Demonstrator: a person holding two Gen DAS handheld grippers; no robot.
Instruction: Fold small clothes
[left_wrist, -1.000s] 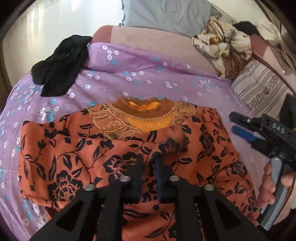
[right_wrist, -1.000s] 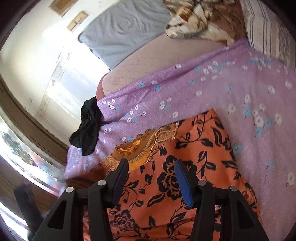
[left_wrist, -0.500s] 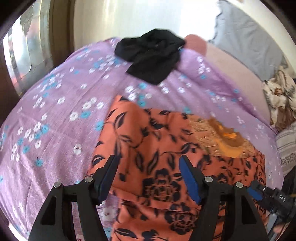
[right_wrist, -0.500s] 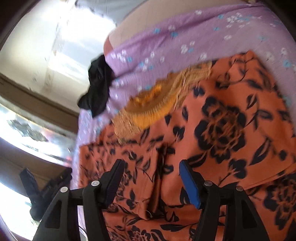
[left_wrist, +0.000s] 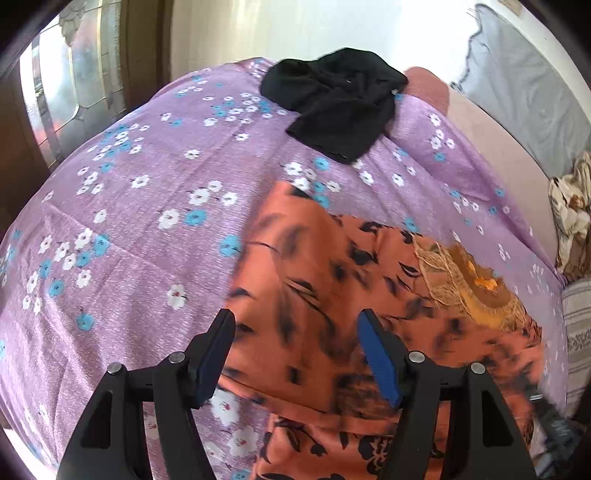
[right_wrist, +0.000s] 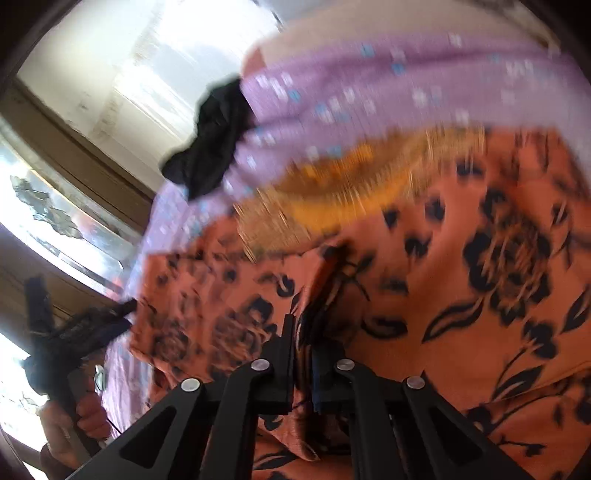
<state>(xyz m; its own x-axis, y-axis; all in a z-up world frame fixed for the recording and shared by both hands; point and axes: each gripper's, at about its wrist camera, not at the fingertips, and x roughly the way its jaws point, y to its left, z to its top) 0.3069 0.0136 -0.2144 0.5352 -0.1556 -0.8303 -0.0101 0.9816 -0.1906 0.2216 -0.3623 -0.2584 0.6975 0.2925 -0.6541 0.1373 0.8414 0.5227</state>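
An orange top with black flowers (left_wrist: 314, 280) and a gold lace neckline (left_wrist: 469, 288) lies spread on the purple flowered sheet (left_wrist: 147, 221). My left gripper (left_wrist: 295, 317) is open just above the top's left edge, with cloth below the gap and neither pad pressing on it. In the right wrist view the picture is blurred by motion. There my right gripper (right_wrist: 301, 325) is shut on a raised fold of the orange top (right_wrist: 461, 295) near its middle. The left gripper (right_wrist: 125, 314) shows at that view's left edge, in a hand (right_wrist: 85, 410).
A crumpled black garment (left_wrist: 340, 103) lies at the far edge of the sheet. A grey pillow (left_wrist: 524, 85), a heap of patterned cloth (left_wrist: 569, 214) and a striped pillow (left_wrist: 576, 325) line the right side. A glazed door (left_wrist: 74, 92) stands at the left.
The left gripper let go of the top, opened and swung over to its left edge. The right gripper moved in over the middle of the top and closed on a fold.
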